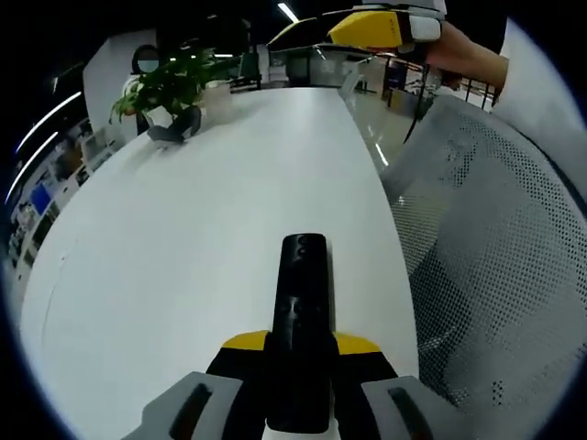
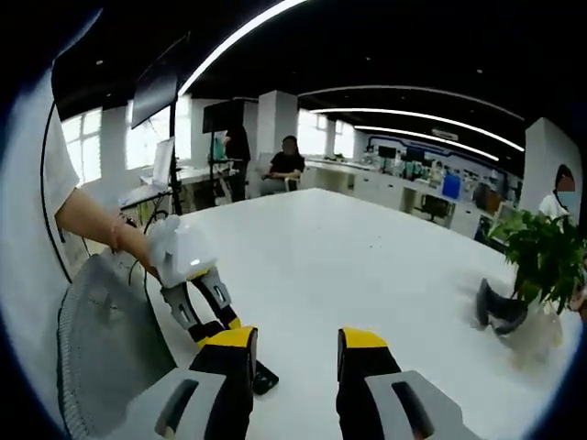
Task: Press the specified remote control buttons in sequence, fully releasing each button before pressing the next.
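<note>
Remote [image 1: 300,339] clamped in left gripper [image 1: 298,408] over table [image 1: 183,238]

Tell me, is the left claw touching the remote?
Touching. The left gripper view shows the left claw closed against both sides of the remote, no gap.

The remote [image 1: 301,330] lies on the table [image 1: 183,247] between the left gripper's [image 1: 298,403] jaws. A plant [image 1: 165,87] stands far behind it, a mesh chair [image 1: 495,247] beside the table.
</note>
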The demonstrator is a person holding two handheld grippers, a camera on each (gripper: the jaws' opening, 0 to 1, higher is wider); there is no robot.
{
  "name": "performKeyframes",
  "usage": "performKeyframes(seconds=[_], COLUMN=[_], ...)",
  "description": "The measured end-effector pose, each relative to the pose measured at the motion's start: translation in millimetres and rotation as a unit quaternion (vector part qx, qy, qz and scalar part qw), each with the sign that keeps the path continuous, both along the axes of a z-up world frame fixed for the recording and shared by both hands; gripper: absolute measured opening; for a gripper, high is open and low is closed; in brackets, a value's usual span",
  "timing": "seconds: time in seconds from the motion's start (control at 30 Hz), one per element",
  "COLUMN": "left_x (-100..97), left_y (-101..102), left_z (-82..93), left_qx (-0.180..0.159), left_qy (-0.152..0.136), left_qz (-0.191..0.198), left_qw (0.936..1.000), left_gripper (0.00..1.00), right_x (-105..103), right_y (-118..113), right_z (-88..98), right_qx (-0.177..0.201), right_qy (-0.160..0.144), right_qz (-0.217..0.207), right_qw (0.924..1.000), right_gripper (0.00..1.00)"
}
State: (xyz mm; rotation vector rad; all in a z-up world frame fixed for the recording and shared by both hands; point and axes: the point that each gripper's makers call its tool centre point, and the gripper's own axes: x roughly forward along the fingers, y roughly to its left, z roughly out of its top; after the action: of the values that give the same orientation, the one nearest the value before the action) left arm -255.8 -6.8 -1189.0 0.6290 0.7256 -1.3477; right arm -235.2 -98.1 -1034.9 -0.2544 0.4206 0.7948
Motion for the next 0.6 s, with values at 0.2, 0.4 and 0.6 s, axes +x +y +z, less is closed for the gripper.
performKeyframes(seconds=[0.2,0.4,0.6], left_x=[-11.3,-17.5,-22.8], left_y=[0.0,-1.3,-0.9], left_z=[1.0,0.3,-1.7], left_qx=[-0.009,-0.012,-0.008], left_qy=[0.000,-0.001,0.000], left_qz=[0.001,-0.001,-0.003], left_qw=[1.0000,0.9999,1.0000], left_gripper=[0.24,0.24,0.24], right_x=[-1.8,-4.9,-12.2], right_y=[4.2,9.0,15.3], right_z=[0.3,-5.3,-14.2], right_qx=[-0.007,-0.032,-0.057], right_qy=[-0.001,-0.001,0.010], right_qz=[0.012,0.035,0.075], right_qw=[0.9999,0.9989,0.9955], right_gripper=[0.31,0.29,0.25])
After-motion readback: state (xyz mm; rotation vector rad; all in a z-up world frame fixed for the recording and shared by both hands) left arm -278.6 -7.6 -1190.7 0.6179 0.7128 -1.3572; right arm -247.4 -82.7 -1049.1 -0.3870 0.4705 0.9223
